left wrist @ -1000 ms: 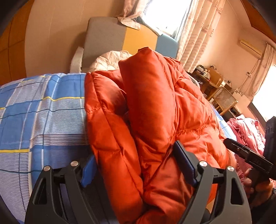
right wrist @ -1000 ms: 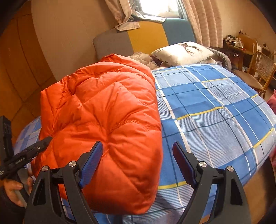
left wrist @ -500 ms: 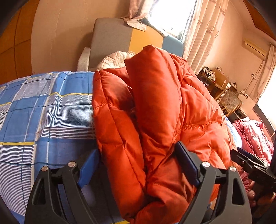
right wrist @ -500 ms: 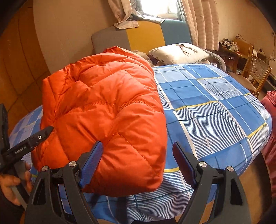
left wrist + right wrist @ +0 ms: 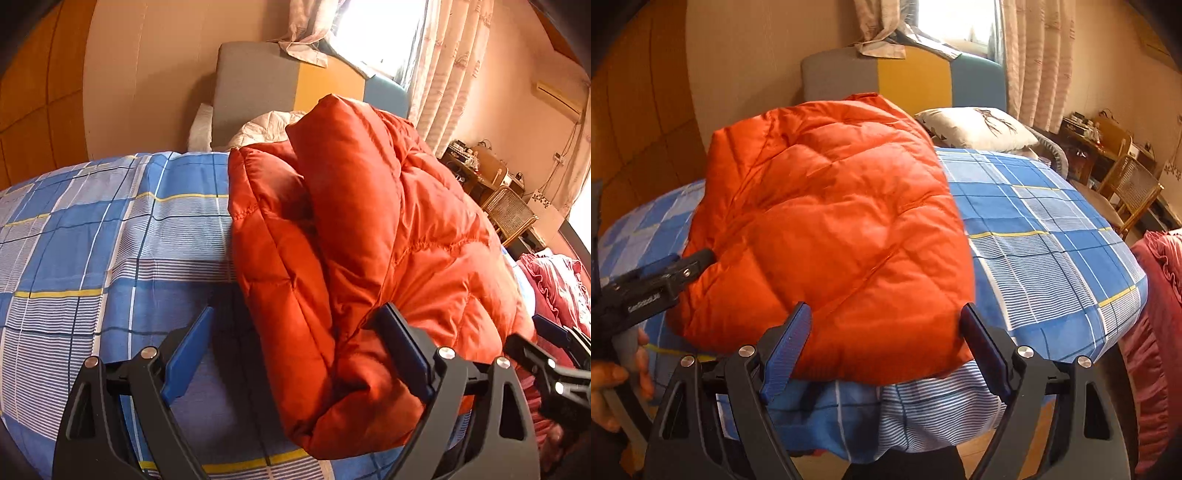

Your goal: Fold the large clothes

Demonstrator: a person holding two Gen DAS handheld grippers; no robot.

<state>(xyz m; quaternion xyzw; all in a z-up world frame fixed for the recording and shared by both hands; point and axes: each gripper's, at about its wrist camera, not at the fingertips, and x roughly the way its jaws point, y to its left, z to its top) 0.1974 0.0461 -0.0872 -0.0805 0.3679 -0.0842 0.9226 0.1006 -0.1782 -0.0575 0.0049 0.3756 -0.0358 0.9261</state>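
Since a second ago we have drawn both grippers back from the orange down jacket, and the left gripper, whose spread jaws then straddled the folded edge, now has only its right pad against the fabric while the left pad hangs apart over the bed. Our right gripper also stands wide open, its two blue pads just at the near edge of the jacket without pinching it. Ahead of the jaws the jacket lies folded into a thick, puffy bundle on the blue plaid bedsheet; its shell is smooth and slightly shiny, quilted by stitched seams into soft padded panels, with layered folds showing on the side facing the left gripper. Beyond the jacket, far from the jaws, a white pillow rests against a headboard of grey, yellow and teal panels. To the right of the right jaws a dark red ruffled cloth hangs beside the bed.
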